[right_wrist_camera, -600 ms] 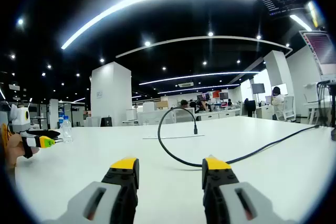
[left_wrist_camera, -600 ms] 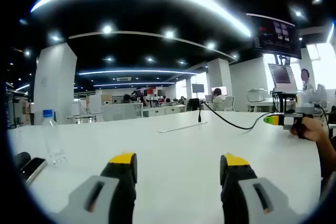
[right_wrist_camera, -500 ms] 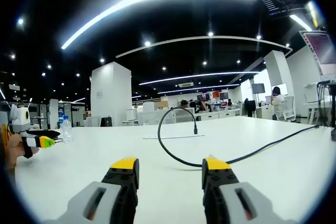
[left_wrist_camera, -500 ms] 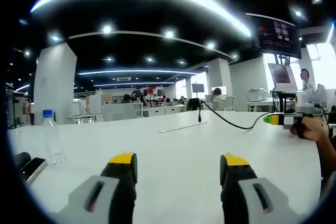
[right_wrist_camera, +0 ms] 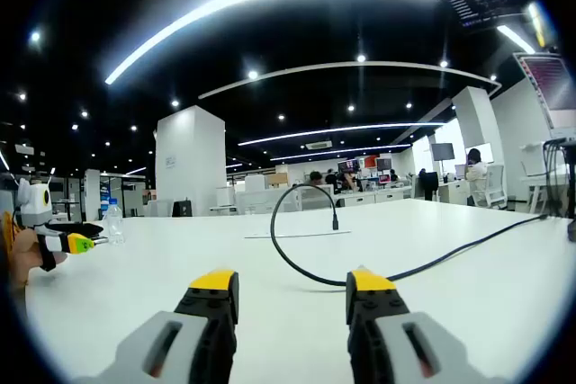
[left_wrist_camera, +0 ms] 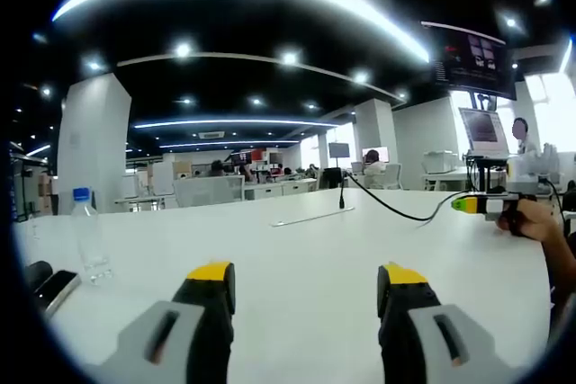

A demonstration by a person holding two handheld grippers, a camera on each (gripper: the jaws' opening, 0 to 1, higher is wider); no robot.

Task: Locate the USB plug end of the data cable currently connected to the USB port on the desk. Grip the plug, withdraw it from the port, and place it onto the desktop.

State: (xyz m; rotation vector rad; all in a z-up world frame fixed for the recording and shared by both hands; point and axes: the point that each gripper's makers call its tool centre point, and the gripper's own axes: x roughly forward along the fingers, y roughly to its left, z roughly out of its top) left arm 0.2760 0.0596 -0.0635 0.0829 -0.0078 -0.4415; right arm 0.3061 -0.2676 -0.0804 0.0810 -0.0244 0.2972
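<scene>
We see both tongs open and holding nothing: the left gripper [left_wrist_camera: 306, 278] and the right gripper [right_wrist_camera: 292, 285] hover low over the white desk [right_wrist_camera: 468, 294]. The black data cable [right_wrist_camera: 286, 263] loops on the desk, and its plug [right_wrist_camera: 335, 220] stands upright at the far middle. A water bottle [left_wrist_camera: 90, 236] stands far left.

The left gripper [left_wrist_camera: 306, 281] is hovering low over the desk [left_wrist_camera: 297, 249], its yellow-tipped fingers [left_wrist_camera: 212, 278] standing apart with nothing between them. The right gripper [right_wrist_camera: 292, 287] is hovering likewise, fingers [right_wrist_camera: 216, 286] parted and empty. In the left gripper view, a hand [left_wrist_camera: 533, 222] is gripping the right gripper's handle at the right edge.
</scene>
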